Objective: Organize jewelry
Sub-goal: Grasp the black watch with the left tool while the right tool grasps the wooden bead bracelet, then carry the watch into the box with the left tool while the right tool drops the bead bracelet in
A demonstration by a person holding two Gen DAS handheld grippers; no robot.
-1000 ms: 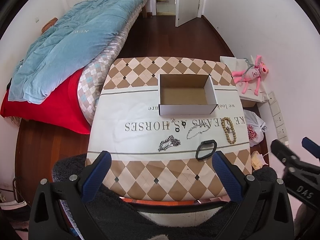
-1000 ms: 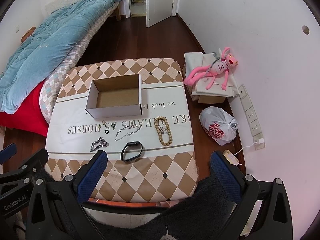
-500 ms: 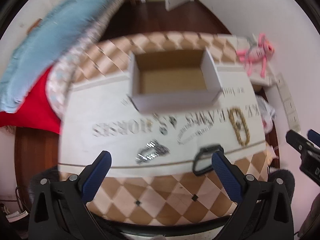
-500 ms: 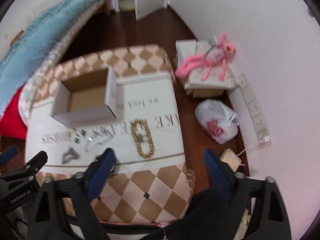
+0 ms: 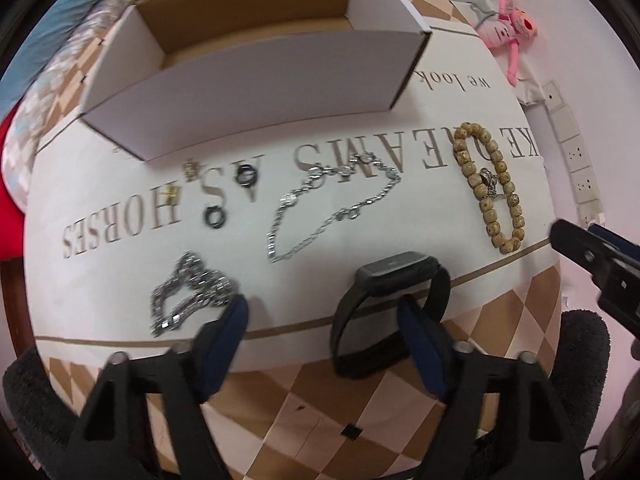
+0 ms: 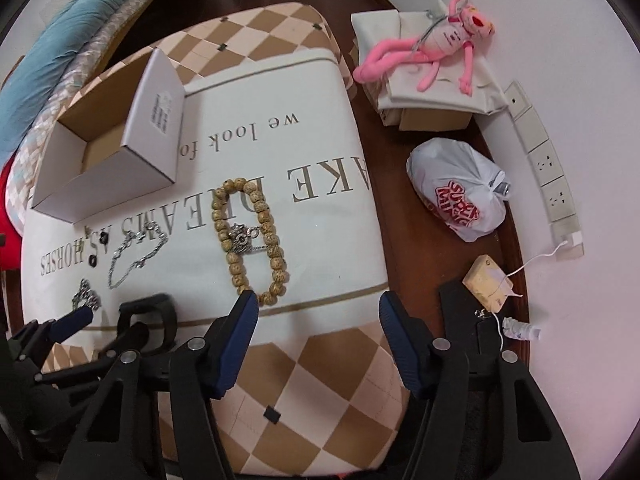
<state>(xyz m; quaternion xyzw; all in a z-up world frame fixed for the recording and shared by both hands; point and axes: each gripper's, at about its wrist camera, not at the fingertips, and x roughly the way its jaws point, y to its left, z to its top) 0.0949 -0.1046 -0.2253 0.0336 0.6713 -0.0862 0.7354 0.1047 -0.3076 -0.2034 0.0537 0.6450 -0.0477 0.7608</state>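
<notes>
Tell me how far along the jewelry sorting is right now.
Nothing is packed: the cardboard box looks empty. Both tongs are open and hold nothing; the left tongs are low, between the chunky silver chain and the black wristband. Left on the cloth: these two, the thin silver chain, the wooden bead bracelet, two dark rings and some small gold pieces.

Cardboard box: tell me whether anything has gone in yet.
Empty as far as visible. The cardboard box shows only bare brown floor in both views, though its near wall hides a strip; the bead bracelet lies outside on the cloth.
</notes>
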